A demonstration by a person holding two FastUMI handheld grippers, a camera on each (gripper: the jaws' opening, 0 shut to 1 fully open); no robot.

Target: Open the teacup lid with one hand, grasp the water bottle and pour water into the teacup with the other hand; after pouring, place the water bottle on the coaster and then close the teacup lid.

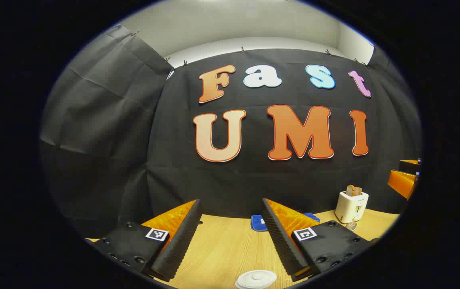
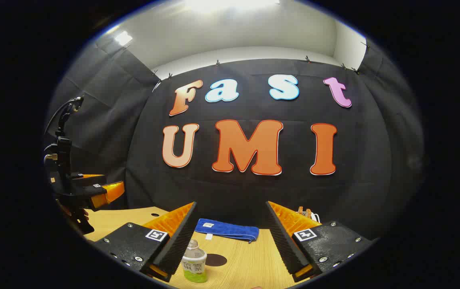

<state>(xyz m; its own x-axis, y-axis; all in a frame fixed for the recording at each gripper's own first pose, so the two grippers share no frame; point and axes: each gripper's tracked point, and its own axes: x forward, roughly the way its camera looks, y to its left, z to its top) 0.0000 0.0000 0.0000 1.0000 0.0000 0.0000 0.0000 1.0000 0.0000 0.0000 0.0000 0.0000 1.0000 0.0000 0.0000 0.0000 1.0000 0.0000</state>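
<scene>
One lid, one toaster, one bottle, one blue cloth, one dark coaster, two tools.

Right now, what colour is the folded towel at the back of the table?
Blue; the towel shows best in the right gripper view.

Location: staged recording booth, not a lived-in home.
Black cloth is clipped up as walls beneath a plain white ceiling. A wood-grain worktop carries household props: a toaster and a folded blue towel.
</scene>
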